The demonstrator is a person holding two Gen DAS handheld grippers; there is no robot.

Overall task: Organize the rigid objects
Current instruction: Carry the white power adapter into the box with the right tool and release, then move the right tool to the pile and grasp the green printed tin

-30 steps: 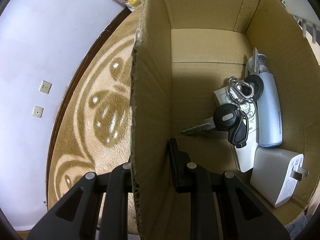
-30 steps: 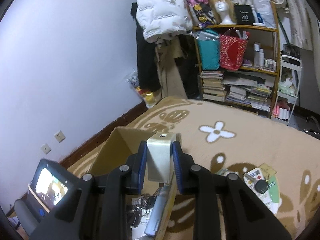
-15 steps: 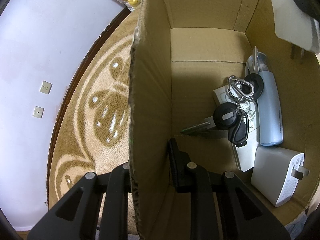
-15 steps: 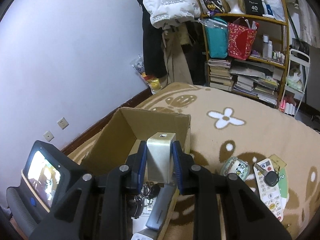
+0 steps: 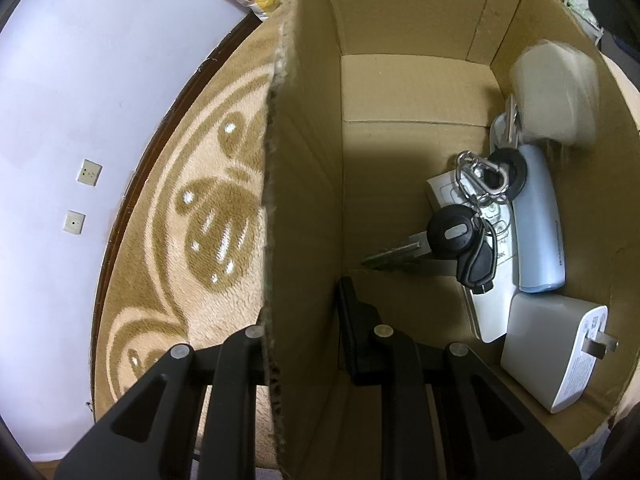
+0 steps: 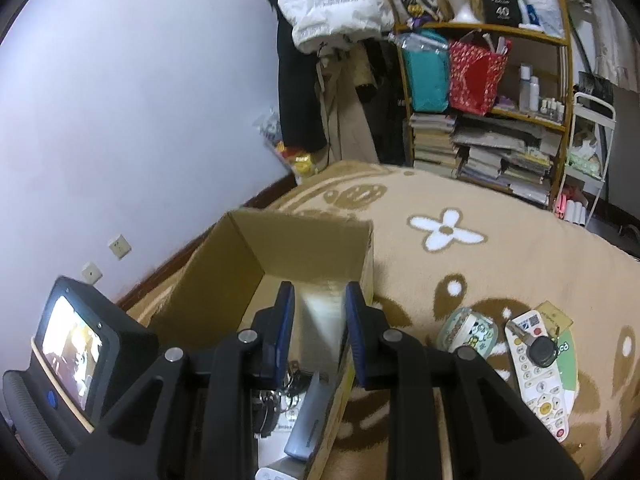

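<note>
A blurred white charger (image 5: 556,96) is seen in mid-air inside the cardboard box (image 5: 412,92), near its right wall and above the pale blue device (image 5: 538,220); in the right wrist view it appears as a pale streak (image 6: 322,320) between the spread jaws of the right gripper (image 6: 320,332), whether touched by them cannot be told. The right gripper is held above the box's near edge, pointing downward into it. The left gripper (image 5: 304,328) is clamped on the box's left wall, one finger outside and one inside. In the box are counted: two chargers, one bunch of keys (image 5: 468,236), one white remote (image 5: 486,300) and one blue device. On the carpet (image 6: 500,264) outside lie one remote (image 6: 540,376) with a key (image 6: 540,350) on it and one round tin (image 6: 468,334).
</note>
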